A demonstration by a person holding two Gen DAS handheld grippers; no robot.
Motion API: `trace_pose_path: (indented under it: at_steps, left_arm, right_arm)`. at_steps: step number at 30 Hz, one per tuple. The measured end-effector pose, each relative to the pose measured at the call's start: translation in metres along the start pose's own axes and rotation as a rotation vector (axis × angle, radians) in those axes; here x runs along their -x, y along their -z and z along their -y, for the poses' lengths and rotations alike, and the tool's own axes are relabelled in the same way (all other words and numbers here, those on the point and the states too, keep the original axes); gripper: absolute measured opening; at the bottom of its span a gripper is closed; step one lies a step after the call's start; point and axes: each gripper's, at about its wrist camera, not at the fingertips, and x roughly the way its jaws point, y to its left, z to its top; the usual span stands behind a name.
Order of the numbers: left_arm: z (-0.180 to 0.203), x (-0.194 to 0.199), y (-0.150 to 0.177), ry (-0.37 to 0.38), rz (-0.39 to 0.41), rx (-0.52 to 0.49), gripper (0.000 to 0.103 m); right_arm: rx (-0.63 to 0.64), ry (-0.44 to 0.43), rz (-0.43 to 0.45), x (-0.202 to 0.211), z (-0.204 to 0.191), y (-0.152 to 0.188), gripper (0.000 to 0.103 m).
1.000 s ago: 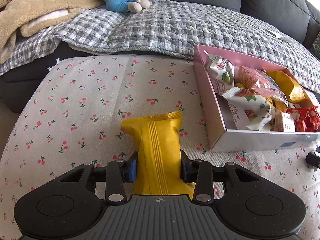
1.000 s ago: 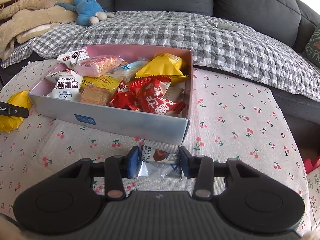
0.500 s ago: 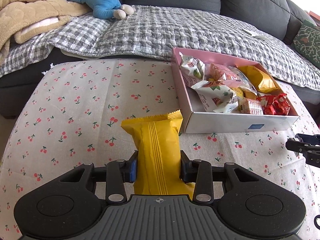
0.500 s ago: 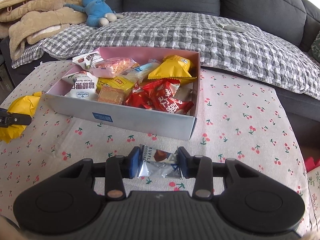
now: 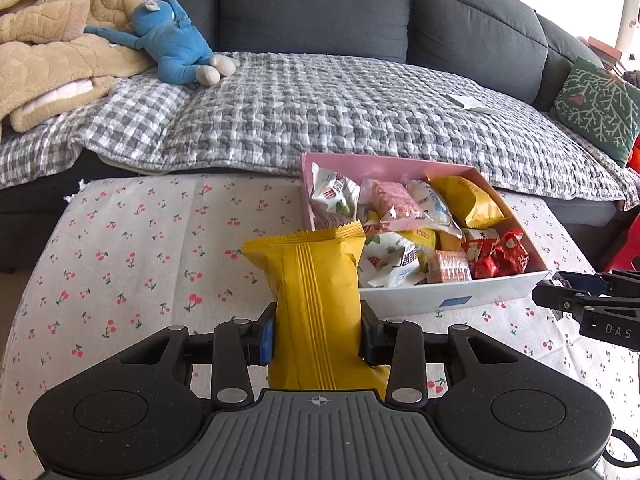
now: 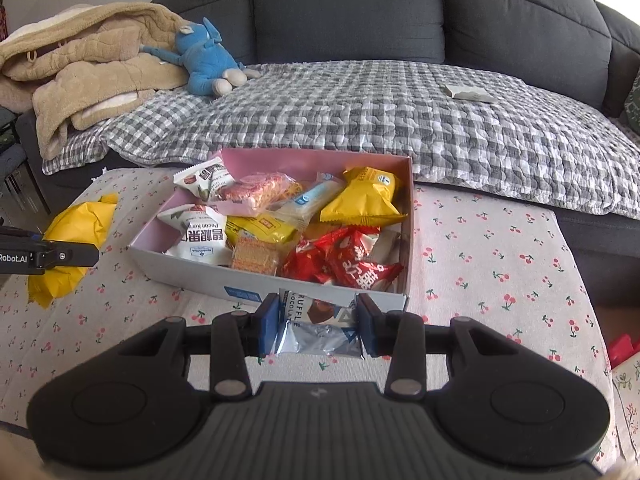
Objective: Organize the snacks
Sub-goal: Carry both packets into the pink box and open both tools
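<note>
progress: most snacks already in my pink box (image 6: 408,200) on the bench | left gripper (image 5: 318,334) fingers clamp yellow pouch (image 5: 316,300), short of box | right gripper (image 6: 317,326) fingers clamp truffle bar (image 6: 316,326) at front wall | left: drop both in

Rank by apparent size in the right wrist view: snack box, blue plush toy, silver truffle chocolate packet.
1. Pink-lined cardboard snack box
2. Blue plush toy
3. Silver truffle chocolate packet, though it is nearest the camera, so its real size is unsure.
</note>
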Motion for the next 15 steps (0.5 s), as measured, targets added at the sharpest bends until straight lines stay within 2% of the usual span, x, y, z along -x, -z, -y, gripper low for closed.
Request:
trace_pose_path:
  at_steps: [9,12,15]
  left_arm:
    - [0.032,-0.035,-0.05,0.021,0.018,-0.04,0.037]
    - [0.038,-0.053,-0.068,0.042,0.033,-0.043,0.037]
    - [0.045,-0.072,-0.083,0.028,0.027,-0.072,0.037]
  right_arm:
    - [0.009,-0.034,0.064,-0.019,-0.009,-0.042,0.038]
    - [0.003,-0.037,0.068,-0.031,-0.007,-0.048,0.038]
    - [0.008,-0.028,0.077,-0.041,-0.004,-0.05,0.038]
